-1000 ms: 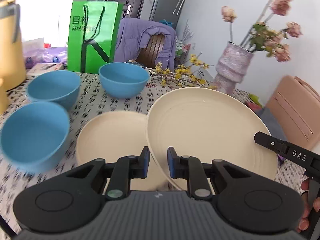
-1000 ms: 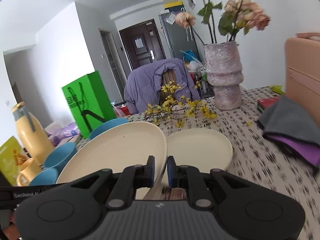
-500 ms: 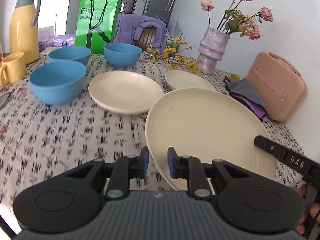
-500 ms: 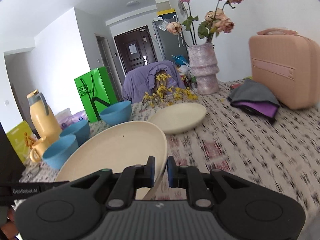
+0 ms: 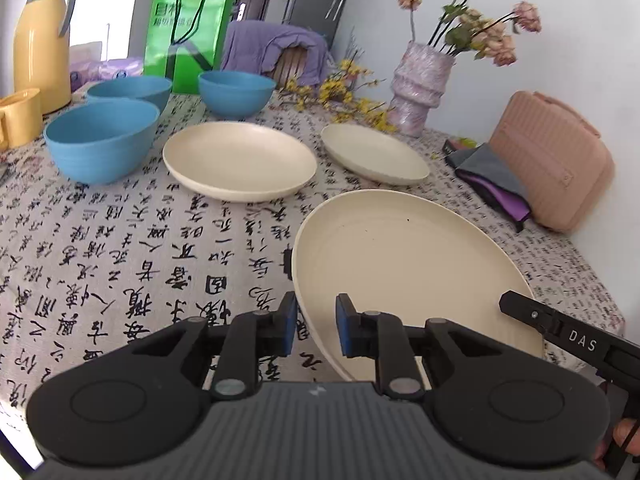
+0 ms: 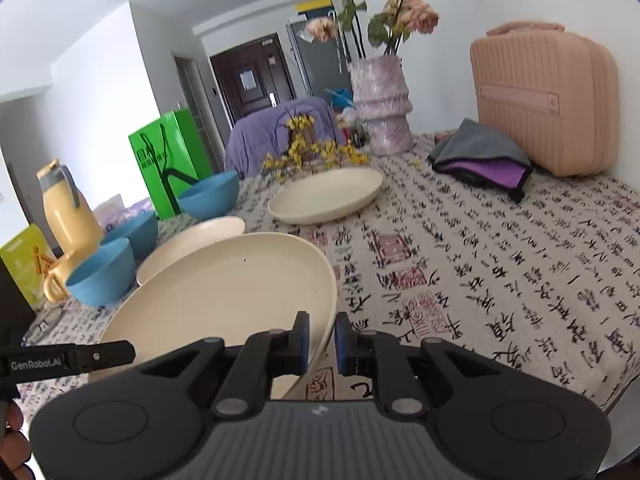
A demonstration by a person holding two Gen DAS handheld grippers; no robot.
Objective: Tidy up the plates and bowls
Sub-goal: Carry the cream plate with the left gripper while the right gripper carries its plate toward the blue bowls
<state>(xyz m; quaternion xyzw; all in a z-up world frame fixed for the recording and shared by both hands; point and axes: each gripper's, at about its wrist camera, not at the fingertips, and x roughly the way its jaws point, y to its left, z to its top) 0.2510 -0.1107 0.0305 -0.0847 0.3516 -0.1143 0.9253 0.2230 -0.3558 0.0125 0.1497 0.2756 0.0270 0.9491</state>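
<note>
Together, both tongs hold one large cream plate point(image 5: 404, 264) above the near edge of the tabletop point(image 5: 120, 264). The left tongs point(image 5: 316, 330) are narrowed on the plate's near left rim, which passes between the blue pads; the gap looks a little wider than the rim, so how firmly they press I cannot tell for certain. The right tongs point(image 6: 321, 338) are nearly closed and pinch the plate's right rim between their pads. In the right wrist view the plate point(image 6: 224, 292) is tilted, its right rim lower than its left.

Further in, toward the middle of the tabletop, lie two more cream plates: one point(image 5: 240, 160) left of centre and a second plate point(image 5: 374, 154) nearer the far right, just in front of a spray of yellow flowers point(image 5: 344, 92). The two are apart and neither touches the held plate. Three blue bowls stand toward the far left corner: a near bowl point(image 5: 102, 140), a bowl behind it point(image 5: 128, 92), and a third bowl point(image 5: 236, 92) beside the green bag point(image 5: 186, 32).

Along the left edge stand a yellow jug point(image 5: 40, 36) and a yellow mug point(image 5: 18, 116). By the right edge, against the wall, a pink case point(image 5: 552, 164) stands with folded grey and purple cloths point(image 5: 492, 180) before it. A ridged lilac vase point(image 5: 420, 88) of dried roses stands at the far edge. Fingertips of a hand point(image 5: 622, 440) show at the lower right of the left wrist view.
</note>
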